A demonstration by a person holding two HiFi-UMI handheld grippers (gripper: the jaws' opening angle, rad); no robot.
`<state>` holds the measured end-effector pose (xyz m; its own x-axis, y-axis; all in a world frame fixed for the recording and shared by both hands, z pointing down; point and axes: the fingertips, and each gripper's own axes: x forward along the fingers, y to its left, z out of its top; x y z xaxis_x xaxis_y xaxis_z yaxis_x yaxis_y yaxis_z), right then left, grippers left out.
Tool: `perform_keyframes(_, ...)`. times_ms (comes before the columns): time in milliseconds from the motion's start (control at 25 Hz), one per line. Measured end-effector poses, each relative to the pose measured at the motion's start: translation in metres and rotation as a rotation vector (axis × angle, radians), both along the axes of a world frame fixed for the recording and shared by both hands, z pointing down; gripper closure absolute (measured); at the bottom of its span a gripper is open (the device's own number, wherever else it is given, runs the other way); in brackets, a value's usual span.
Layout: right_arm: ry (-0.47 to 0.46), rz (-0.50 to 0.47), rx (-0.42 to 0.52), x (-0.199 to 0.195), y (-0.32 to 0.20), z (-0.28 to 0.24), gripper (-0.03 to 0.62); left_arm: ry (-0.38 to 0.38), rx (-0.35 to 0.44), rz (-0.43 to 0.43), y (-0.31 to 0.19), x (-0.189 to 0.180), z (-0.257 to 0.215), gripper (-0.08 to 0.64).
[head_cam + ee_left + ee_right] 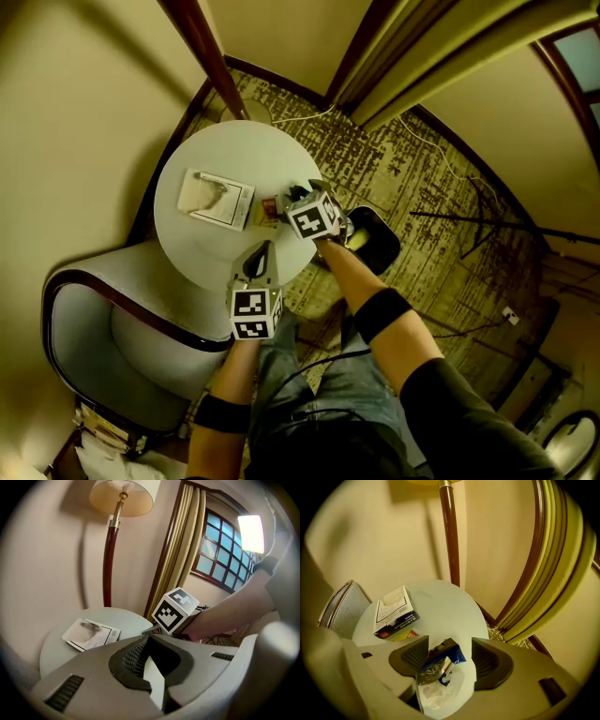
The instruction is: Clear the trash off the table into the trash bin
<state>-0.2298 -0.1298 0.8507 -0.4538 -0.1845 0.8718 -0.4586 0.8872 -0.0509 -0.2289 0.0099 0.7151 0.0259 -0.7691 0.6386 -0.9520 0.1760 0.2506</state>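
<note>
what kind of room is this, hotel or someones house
Most likely a hotel room's sitting corner, though a home lounge is possible: a small round table beside an upholstered armchair, a floor lamp, and long curtains by a paned window.

Cream walls (75,112), patterned carpet (422,178). A grey armchair (122,347) sits beside the round table (211,253). A lit lamp (123,498) stands behind it, near curtains (180,550) and a paned window (220,550). A dark stand, perhaps a tripod (487,220), lies on the carpet.
</note>
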Motion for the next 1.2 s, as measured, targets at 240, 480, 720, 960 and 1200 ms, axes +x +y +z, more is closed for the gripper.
perform_keyframes(240,0.019,0.027,-0.027,0.001,-0.001,0.014,0.294,0.003,-0.019,-0.006,0.011,-0.005,0.014,0.56)
perform_keyframes(480,0.023,-0.006,-0.036,-0.004,0.009,0.015,0.41,-0.002,-0.029,-0.029,0.024,-0.01,0.018,0.56)
perform_keyframes(720,0.002,-0.021,-0.013,-0.011,0.014,0.003,0.457,0.012,-0.037,-0.027,0.026,-0.008,0.011,0.56)
perform_keyframes(960,-0.018,-0.025,-0.01,-0.014,0.018,-0.011,0.466,-0.013,-0.022,-0.04,0.028,-0.012,0.011,0.56)
perform_keyframes(1200,-0.05,-0.042,-0.004,-0.012,0.027,-0.048,0.468,-0.031,-0.015,-0.06,0.036,-0.011,-0.01,0.56)
